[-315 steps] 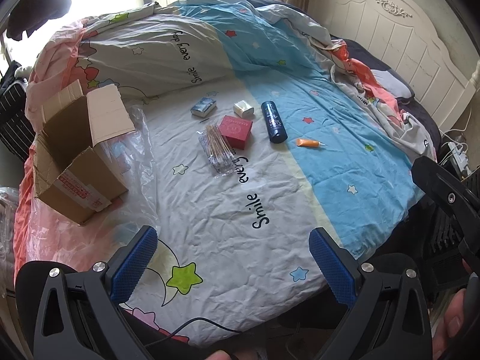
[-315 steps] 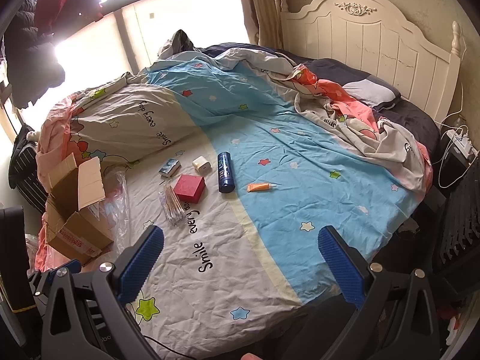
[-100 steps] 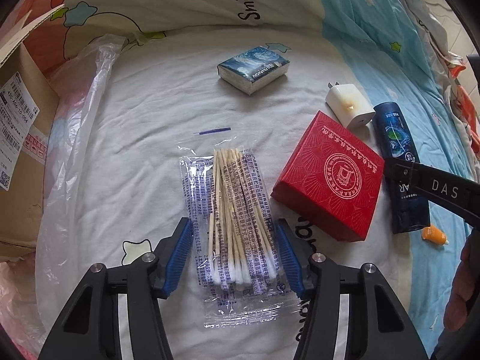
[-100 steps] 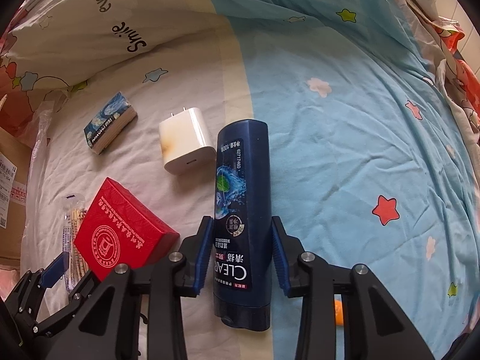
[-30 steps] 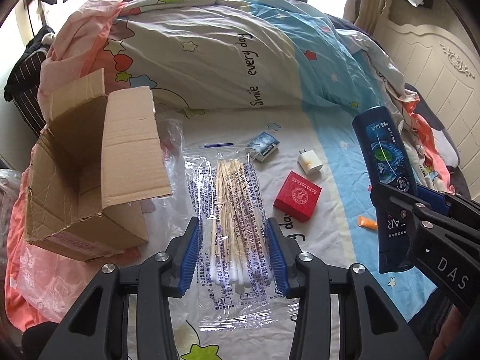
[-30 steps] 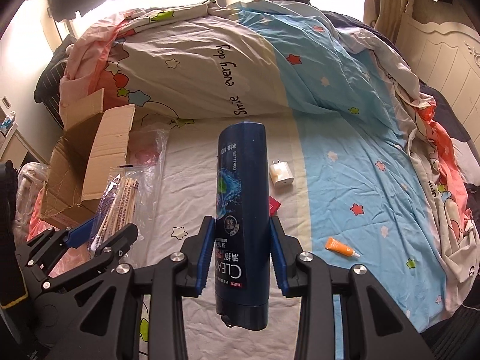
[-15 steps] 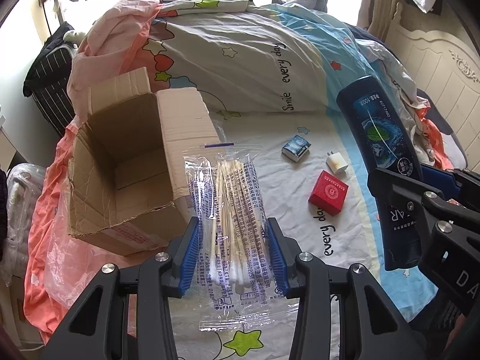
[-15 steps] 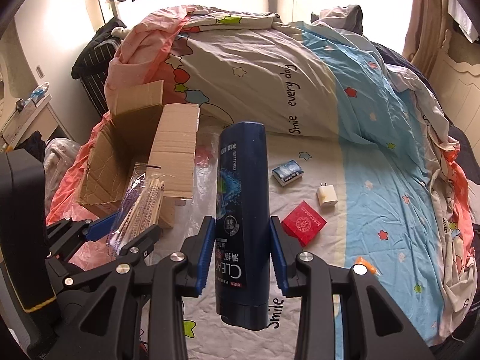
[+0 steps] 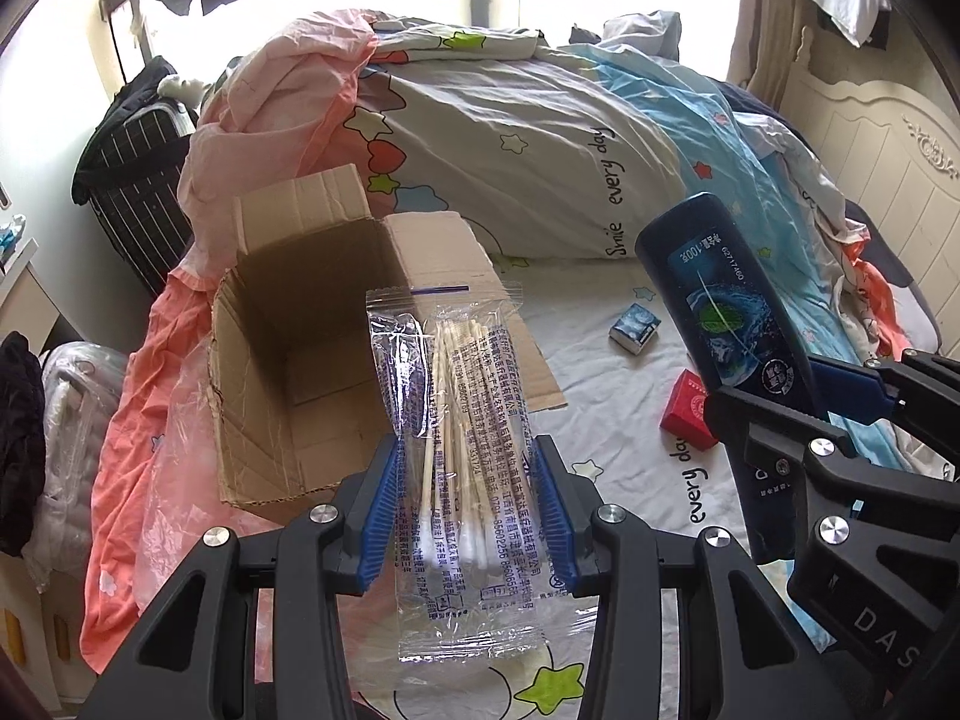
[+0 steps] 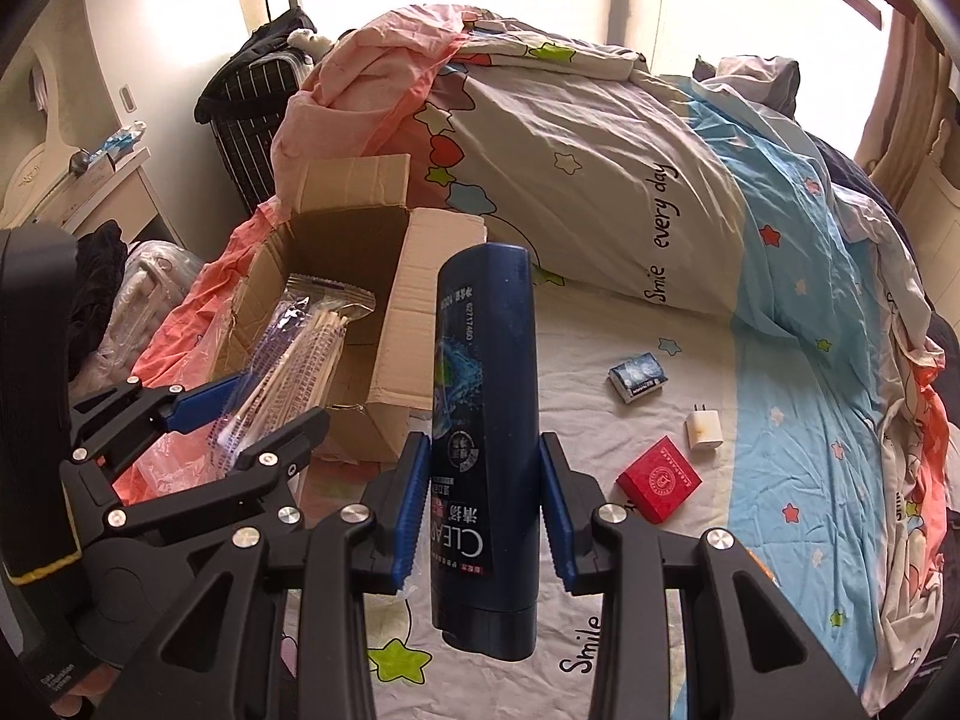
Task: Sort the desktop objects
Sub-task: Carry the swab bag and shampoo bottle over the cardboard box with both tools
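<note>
A dark blue shampoo bottle (image 10: 485,420), printed side facing the right wrist camera, is blocking the bedspread (image 10: 690,360) behind it, while its small print is blurring beyond reading. In the left wrist view, the right gripper (image 9: 774,402) is covering the bottle's lower end and one corner of a red box (image 9: 684,411). A clear bag of cotton swabs (image 9: 465,426) is screening the near right wall of the cardboard box (image 9: 264,360). Both grippers' handles are running off the lower edges.
</note>
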Demonstrator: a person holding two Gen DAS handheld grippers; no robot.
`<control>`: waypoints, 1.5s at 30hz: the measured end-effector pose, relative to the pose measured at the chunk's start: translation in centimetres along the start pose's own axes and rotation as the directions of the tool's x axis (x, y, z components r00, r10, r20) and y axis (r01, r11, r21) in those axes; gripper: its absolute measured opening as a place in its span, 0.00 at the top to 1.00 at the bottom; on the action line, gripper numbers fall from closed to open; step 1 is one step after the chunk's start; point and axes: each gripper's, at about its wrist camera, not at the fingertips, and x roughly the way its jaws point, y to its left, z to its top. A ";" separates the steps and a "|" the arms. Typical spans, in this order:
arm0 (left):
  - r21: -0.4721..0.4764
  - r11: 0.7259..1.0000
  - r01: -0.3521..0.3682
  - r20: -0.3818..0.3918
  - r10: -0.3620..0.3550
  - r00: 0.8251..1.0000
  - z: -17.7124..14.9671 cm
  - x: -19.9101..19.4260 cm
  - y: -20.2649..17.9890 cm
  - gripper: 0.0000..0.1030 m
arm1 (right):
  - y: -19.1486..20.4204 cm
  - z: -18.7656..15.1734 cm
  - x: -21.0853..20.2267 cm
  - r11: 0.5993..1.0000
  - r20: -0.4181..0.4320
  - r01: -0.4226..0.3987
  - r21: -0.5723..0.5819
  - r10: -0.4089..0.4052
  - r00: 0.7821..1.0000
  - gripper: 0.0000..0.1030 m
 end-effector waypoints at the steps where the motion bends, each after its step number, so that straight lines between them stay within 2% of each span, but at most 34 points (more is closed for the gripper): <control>1: -0.001 1.000 -0.001 0.003 0.001 1.000 0.1 -0.1 0.4 0.58 | 0.4 0.2 0.1 1.000 0.001 -0.001 -0.007 0.001 1.000 0.67; 5: -0.019 1.000 -0.013 0.003 0.013 1.000 0.6 0.1 2.0 0.58 | 2.0 1.0 0.7 0.999 0.002 0.024 -0.045 -0.023 1.000 0.67; 9: -0.055 0.998 -0.019 -0.013 0.018 1.000 0.9 0.8 3.9 0.58 | 2.8 1.6 1.7 0.999 -0.010 -0.016 -0.033 0.016 1.000 0.67; 26: -0.115 0.989 -0.097 -0.080 0.088 0.993 2.9 5.5 10.5 0.58 | 7.6 4.6 7.4 0.991 -0.078 -0.070 -0.116 0.062 0.995 0.67; 45: -0.142 0.983 -0.117 -0.151 0.095 0.984 3.5 10.3 13.0 0.58 | 8.9 6.1 12.0 0.986 -0.144 -0.102 -0.132 0.083 0.986 0.67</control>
